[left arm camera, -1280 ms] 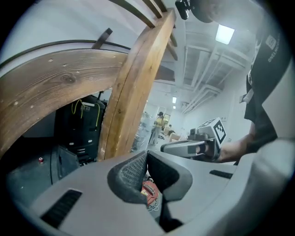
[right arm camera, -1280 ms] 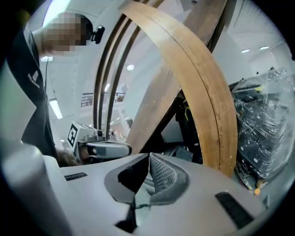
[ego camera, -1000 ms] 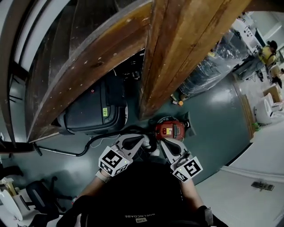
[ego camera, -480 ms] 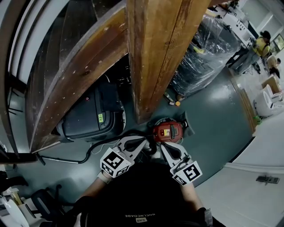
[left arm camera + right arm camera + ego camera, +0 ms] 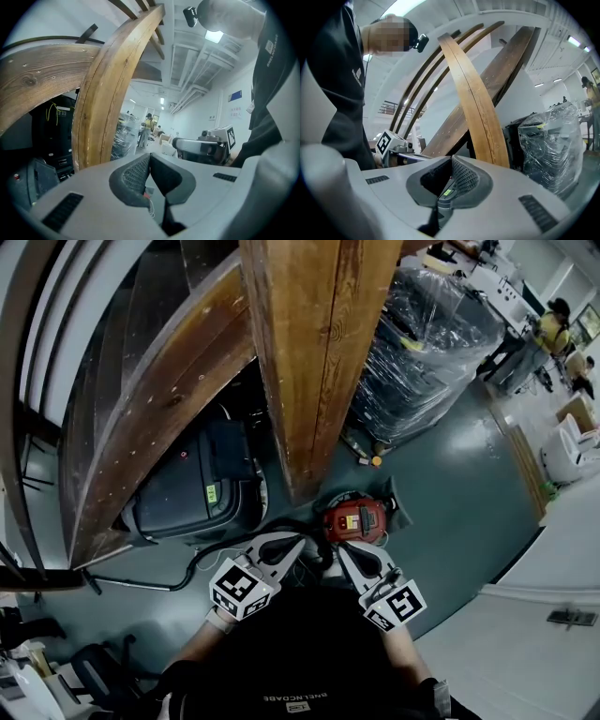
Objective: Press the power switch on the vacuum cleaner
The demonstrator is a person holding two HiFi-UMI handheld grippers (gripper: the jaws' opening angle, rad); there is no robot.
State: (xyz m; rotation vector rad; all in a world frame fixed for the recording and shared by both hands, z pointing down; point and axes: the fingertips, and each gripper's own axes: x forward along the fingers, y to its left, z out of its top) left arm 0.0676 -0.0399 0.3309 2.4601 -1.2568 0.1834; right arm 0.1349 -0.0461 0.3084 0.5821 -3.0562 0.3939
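On the green floor at the foot of the wooden post, just ahead of the person, sits the small red vacuum cleaner point(image 5: 356, 519). My left gripper point(image 5: 298, 542) is held close to the body, left of the vacuum and well above the floor, jaws shut on nothing. My right gripper point(image 5: 343, 547) hangs over the vacuum's near edge, also shut and empty. In the left gripper view the left gripper point(image 5: 150, 155) points level into the room, as does the right gripper point(image 5: 452, 158) in the right gripper view. Neither gripper view shows the vacuum, and I cannot make out its switch.
A thick wooden post point(image 5: 314, 352) and curved beams point(image 5: 159, 399) rise ahead. A black machine point(image 5: 192, 488) stands to the left, with a dark hose point(image 5: 187, 563) trailing on the floor. A plastic-wrapped pallet point(image 5: 422, 343) stands behind to the right. People point(image 5: 555, 329) work far right.
The head view has swung, so the post and the wrapped pallet now sit further left in the picture. Both grippers stay shut in much the same place before the body.
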